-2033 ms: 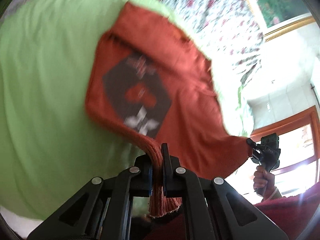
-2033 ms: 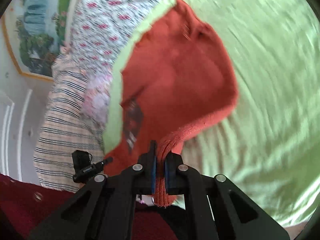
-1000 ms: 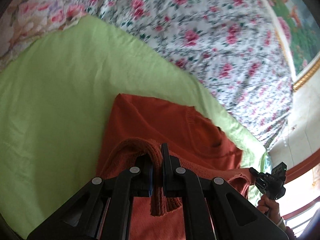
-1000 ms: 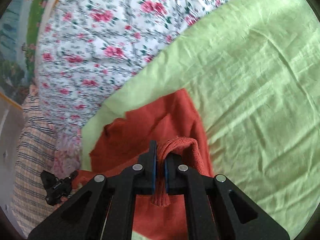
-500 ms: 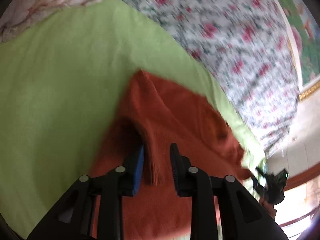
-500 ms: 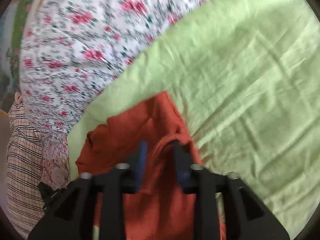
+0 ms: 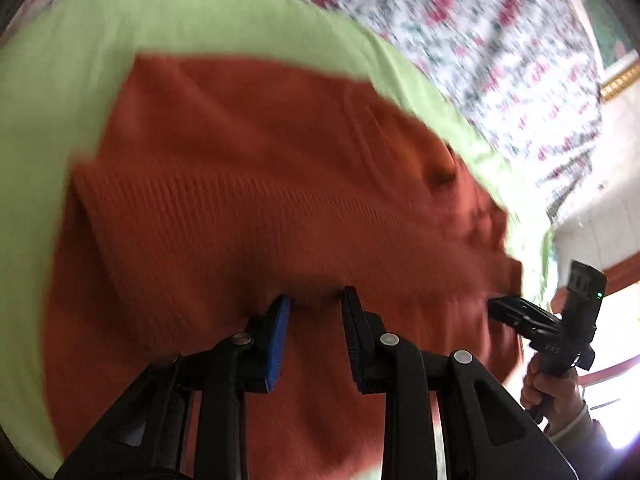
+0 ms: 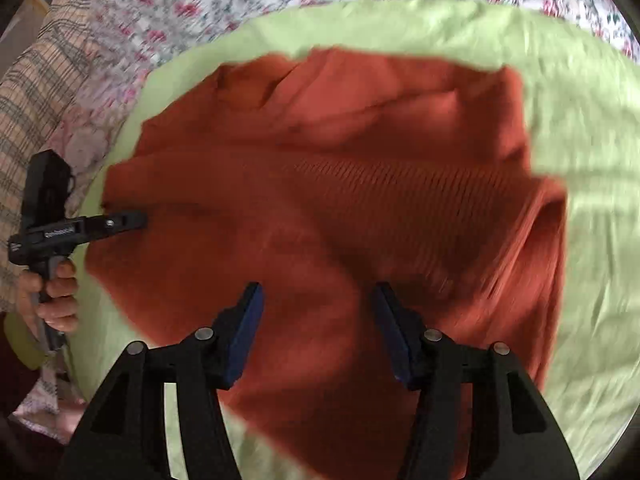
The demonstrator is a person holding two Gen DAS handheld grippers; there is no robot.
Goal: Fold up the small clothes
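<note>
A fold looks to be just finished here: the orange knit sweater [image 8: 320,208] is lying doubled over on the green sheet [image 8: 592,112], straight ahead of and under both tools. The left hand-held gripper [image 7: 314,304] has just been opened a bit, jaws narrowly apart with the ribbed hem right at the tips, nothing pinched. The right hand-held gripper [image 8: 316,296] has been let out wider, nothing caught between its pads. Next, probably a fresh edge needs picking for a second fold. Past the sheet, a floral bedspread [image 7: 500,40] is seen, so it's a bed.
</note>
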